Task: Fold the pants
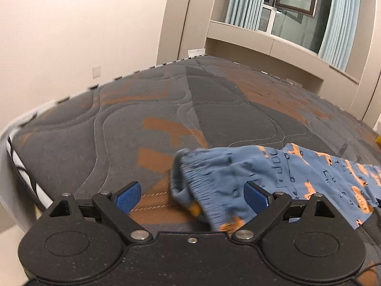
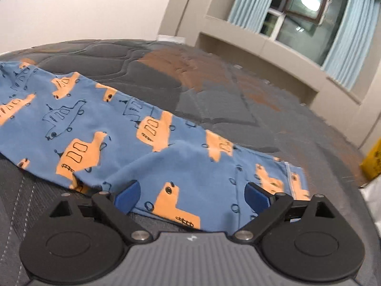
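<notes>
Blue pants point(image 1: 273, 174) printed with orange vehicles lie on a grey and orange quilted mattress point(image 1: 119, 124). In the left wrist view their gathered waistband end point(image 1: 190, 178) rests just ahead of my left gripper point(image 1: 191, 196), whose blue pads stand wide apart and press on nothing. In the right wrist view the pants point(image 2: 119, 128) stretch from the left edge to the lower right, with a leg end point(image 2: 293, 181) near the right pad. My right gripper point(image 2: 191, 196) is open, low over the cloth, its pads clear of it.
The mattress edge with black and white piping point(image 1: 21, 164) runs along the left. A window with pale blue curtains point(image 1: 338, 16) and a beige ledge stand beyond the bed. A yellow object point(image 2: 372, 159) sits past the mattress's right side.
</notes>
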### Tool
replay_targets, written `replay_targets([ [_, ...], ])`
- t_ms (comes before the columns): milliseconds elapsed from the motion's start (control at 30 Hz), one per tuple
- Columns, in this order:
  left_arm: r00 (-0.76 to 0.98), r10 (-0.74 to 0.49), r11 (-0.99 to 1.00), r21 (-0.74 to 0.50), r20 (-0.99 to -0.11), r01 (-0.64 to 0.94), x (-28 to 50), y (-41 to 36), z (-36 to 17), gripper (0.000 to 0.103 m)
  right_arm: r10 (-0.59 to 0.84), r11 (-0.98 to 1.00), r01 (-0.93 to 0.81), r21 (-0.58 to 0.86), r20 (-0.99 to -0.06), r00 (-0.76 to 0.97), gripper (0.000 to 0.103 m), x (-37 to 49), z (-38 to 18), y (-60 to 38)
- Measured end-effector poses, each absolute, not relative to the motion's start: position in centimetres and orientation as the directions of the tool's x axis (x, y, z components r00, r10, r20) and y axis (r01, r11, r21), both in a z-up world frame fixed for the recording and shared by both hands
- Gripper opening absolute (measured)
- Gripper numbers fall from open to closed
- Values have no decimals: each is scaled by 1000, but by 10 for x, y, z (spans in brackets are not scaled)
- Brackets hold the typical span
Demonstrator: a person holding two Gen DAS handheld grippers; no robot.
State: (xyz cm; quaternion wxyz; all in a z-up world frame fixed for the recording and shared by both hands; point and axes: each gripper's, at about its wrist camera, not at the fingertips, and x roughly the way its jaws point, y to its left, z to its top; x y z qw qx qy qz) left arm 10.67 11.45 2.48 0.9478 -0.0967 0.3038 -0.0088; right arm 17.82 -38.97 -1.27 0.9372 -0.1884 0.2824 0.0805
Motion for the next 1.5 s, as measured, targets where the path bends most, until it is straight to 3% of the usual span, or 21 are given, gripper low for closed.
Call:
replay_targets([
  [67,813,-115,974,-225,-571,-21,110,124,19,90,33,932,-229,-281,-563,826,97,176,-10,-386],
  [133,807,-155,967,-255,-570,5,115,129,15,77,36,943,-212,-257,-554,832,98,172,-4,-382],
  [200,791,-200,958,-284,-579,34,123,128,9,49,34,946,-203,-252,-545,837,98,168,2,-376],
  [233,778,-224,952,-301,-587,46,128,128,7,45,37,945,-204,-255,-537,843,98,166,5,-371],
  [367,759,-255,945,-319,-600,65,126,131,0,47,104,939,-250,-236,-498,861,99,155,18,-345],
  [467,740,-311,912,-406,-597,56,121,140,-6,52,193,921,-326,-213,-479,856,99,154,23,-316],
  [633,714,-362,901,-423,-599,101,115,130,-6,49,327,875,-451,-174,-473,818,100,169,19,-266],
  [700,693,-373,905,-407,-617,125,115,123,-4,30,362,859,-485,-166,-472,804,100,172,14,-249],
  [800,700,-349,915,-387,-623,111,118,120,-5,11,385,845,-511,-157,-486,785,100,174,6,-233],
  [867,718,-334,922,-370,-611,114,120,120,1,7,383,847,-511,-146,-500,777,100,177,1,-225],
  [1033,785,-277,956,-237,-554,170,128,112,23,6,409,851,-516,-96,-494,767,100,178,0,-221],
  [1133,789,-241,968,-200,-565,152,137,113,22,6,415,856,-511,-77,-486,769,100,179,3,-218],
  [1267,765,-221,969,-223,-605,103,132,128,2,6,430,848,-525,-72,-486,761,101,177,1,-212],
  [1367,777,-240,954,-287,-582,80,127,137,-5,7,432,839,-539,-76,-510,744,101,179,-5,-208],
  [1433,783,-237,954,-290,-576,77,128,136,-5,10,432,838,-541,-76,-514,741,101,181,-5,-206],
  [1500,788,-221,957,-282,-575,63,127,133,-5,20,440,834,-546,-74,-508,741,101,180,-3,-206],
])
